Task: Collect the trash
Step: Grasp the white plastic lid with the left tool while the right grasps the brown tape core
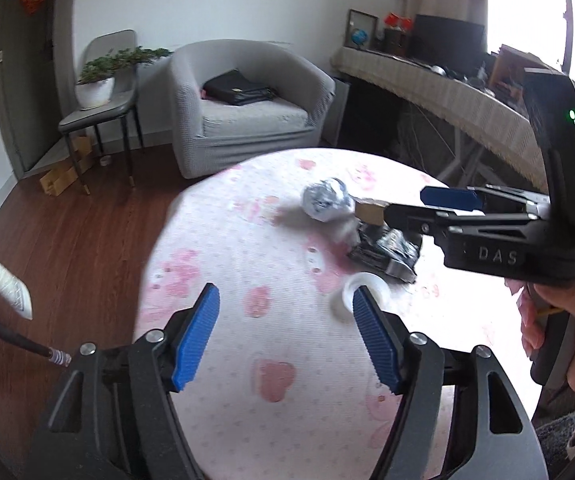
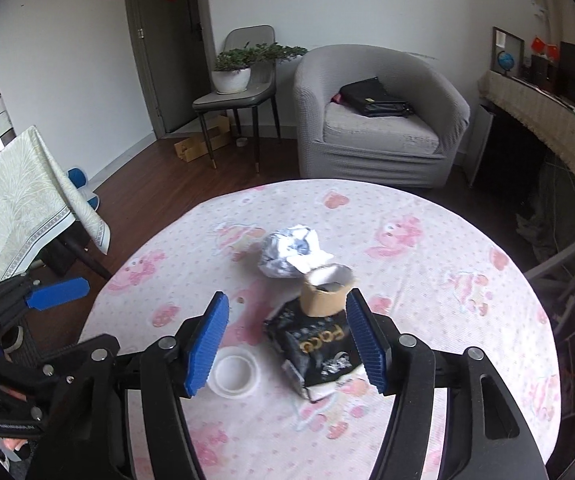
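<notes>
Round surface (image 2: 467,320), pink-print cloth, bearing four trash items clustered mid-surface: crumpled paper ball (image 2: 291,254); cardboard tube (image 2: 325,292) upright beside it; black foil wrapper (image 2: 319,350), likely light, crinkly, slippery, best pinched across its edges; white ring (image 2: 233,376). Right gripper (image 2: 287,344) spread above wrapper; left gripper (image 1: 285,336) spread, empty.

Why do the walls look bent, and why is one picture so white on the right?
Left wrist view: window glare washes out the upper right, and the crumpled foil ball is slightly motion-blurred. Right wrist view: evenly lit and sharper. Both fisheye lenses curve the door frame and round table.
</notes>
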`<state>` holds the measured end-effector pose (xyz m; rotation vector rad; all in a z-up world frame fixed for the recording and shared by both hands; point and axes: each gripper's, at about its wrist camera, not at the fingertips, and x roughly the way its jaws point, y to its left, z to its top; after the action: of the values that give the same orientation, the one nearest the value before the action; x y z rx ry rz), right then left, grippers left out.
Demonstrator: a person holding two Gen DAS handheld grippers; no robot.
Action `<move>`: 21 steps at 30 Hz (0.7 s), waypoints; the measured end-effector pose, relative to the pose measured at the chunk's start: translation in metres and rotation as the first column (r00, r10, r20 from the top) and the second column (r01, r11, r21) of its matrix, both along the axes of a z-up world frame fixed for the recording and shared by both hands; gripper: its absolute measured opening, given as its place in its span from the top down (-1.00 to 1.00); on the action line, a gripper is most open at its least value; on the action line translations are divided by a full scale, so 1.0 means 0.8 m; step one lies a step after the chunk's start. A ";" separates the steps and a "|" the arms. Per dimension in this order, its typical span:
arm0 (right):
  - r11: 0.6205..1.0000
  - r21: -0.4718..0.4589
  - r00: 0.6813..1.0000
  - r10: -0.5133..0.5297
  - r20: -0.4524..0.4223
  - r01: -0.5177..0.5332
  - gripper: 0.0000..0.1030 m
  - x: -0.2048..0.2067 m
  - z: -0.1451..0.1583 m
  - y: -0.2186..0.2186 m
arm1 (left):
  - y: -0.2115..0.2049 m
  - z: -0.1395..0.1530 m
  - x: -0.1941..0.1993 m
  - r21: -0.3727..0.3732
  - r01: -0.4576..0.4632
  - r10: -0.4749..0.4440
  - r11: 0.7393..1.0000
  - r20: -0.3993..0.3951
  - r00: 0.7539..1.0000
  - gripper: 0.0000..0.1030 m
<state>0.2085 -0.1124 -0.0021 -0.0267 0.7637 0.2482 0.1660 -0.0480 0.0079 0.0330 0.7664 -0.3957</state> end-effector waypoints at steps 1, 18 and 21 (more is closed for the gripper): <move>1.000 0.002 1.000 -0.009 -0.002 0.009 -0.21 0.000 -0.001 -0.006 | -0.007 -0.003 0.002 0.003 0.016 -0.016 1.000 -0.006 1.000 -0.32; 0.995 0.061 0.995 -0.081 -0.060 0.084 -0.33 0.004 -0.028 -0.064 | -0.097 -0.057 0.026 0.050 0.157 -0.152 0.986 -0.091 0.984 -0.06; 0.994 0.068 0.994 -0.083 -0.064 0.087 -0.33 0.007 -0.028 -0.067 | -0.102 -0.062 0.031 0.071 0.152 -0.145 0.986 -0.100 0.984 0.10</move>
<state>0.2144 -0.1658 -0.0248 0.0806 0.8143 0.1952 0.1905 -0.1292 -0.0421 0.1469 0.8755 -0.5114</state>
